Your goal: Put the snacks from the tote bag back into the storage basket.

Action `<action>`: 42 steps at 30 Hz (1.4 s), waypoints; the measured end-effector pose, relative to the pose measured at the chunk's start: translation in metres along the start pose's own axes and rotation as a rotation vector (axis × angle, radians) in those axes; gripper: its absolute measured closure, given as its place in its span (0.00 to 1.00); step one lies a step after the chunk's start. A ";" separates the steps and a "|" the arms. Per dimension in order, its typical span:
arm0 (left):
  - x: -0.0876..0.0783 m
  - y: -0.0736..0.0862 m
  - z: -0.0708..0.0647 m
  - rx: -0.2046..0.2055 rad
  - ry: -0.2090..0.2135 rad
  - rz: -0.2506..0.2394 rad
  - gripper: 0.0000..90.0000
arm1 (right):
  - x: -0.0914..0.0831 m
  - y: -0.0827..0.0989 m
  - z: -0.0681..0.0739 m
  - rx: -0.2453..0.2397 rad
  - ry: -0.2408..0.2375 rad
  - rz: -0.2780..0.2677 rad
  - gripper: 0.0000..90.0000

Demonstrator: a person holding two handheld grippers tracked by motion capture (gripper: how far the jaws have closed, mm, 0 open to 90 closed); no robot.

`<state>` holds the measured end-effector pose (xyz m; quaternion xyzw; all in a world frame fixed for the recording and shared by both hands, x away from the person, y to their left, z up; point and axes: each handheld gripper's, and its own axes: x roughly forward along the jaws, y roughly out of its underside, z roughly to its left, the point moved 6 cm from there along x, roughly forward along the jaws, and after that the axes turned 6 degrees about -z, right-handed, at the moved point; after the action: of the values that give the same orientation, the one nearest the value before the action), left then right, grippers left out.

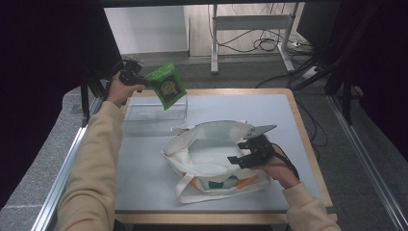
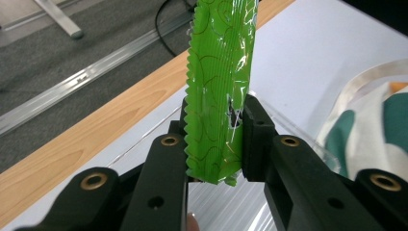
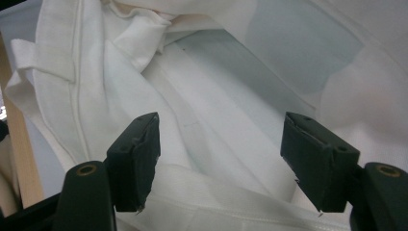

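Grey carpet floor [image 1: 250, 72], white wall [image 1: 144, 29], cables [image 1: 262, 43]

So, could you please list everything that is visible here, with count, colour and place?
snack packet: one, green, held up over the table's far left
clear box: one, transparent, far left of the table
tote bag: one, cream white, mouth open, table centre
table: one, grey top with wooden edge
metal frame: one, grey, on the floor beyond the table
cables: several, black, on the floor
left tongs: black, shut on the snack packet
right tongs: black, open, at the tote bag's near right rim
sleeves: two, beige
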<state>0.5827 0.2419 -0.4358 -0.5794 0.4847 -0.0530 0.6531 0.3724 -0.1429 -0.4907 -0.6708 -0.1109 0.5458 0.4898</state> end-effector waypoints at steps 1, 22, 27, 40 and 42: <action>0.001 0.001 0.001 -0.004 0.000 -0.001 0.84 | 0.000 0.000 0.000 0.001 0.000 0.001 0.33; 0.018 0.018 0.002 0.005 -0.017 0.068 0.84 | 0.005 0.003 0.001 -0.003 -0.005 0.019 0.33; 0.027 0.021 0.002 0.007 -0.026 0.092 0.84 | 0.005 0.004 0.002 -0.005 -0.008 0.023 0.33; 0.043 0.023 0.005 -0.003 -0.058 0.086 0.83 | 0.008 0.005 0.002 -0.003 -0.012 0.032 0.32; 0.043 0.022 0.006 -0.002 -0.060 0.079 0.82 | 0.008 0.006 0.001 -0.002 -0.011 0.033 0.32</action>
<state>0.5992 0.2262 -0.4793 -0.5619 0.4874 -0.0091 0.6683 0.3720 -0.1396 -0.5001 -0.6699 -0.1029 0.5575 0.4794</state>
